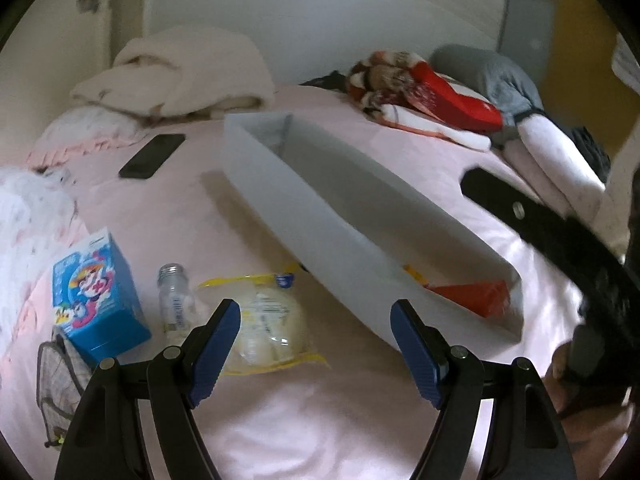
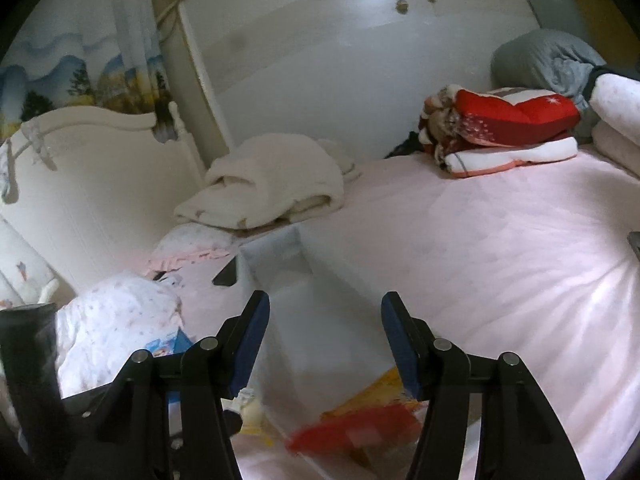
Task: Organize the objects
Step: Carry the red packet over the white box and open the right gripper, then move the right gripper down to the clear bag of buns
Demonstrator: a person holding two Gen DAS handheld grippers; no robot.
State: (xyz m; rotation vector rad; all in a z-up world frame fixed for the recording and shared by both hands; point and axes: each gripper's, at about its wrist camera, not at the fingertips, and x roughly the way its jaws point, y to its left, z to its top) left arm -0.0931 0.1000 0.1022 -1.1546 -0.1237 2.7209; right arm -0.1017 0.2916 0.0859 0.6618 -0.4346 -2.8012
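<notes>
Both grippers hang over the bed with their jaws apart and nothing in them: the left gripper above the pink sheet, the right gripper over the near end of the long translucent bin. The bin lies slantwise across the middle of the bed, and a red packet rests inside its near end. Just beside the bin, toward the bed's left edge, lie a yellow-edged clear bag, a small clear bottle and a blue cartoon carton. A black phone lies farther up, near the folded cream blanket at the headboard end.
</notes>
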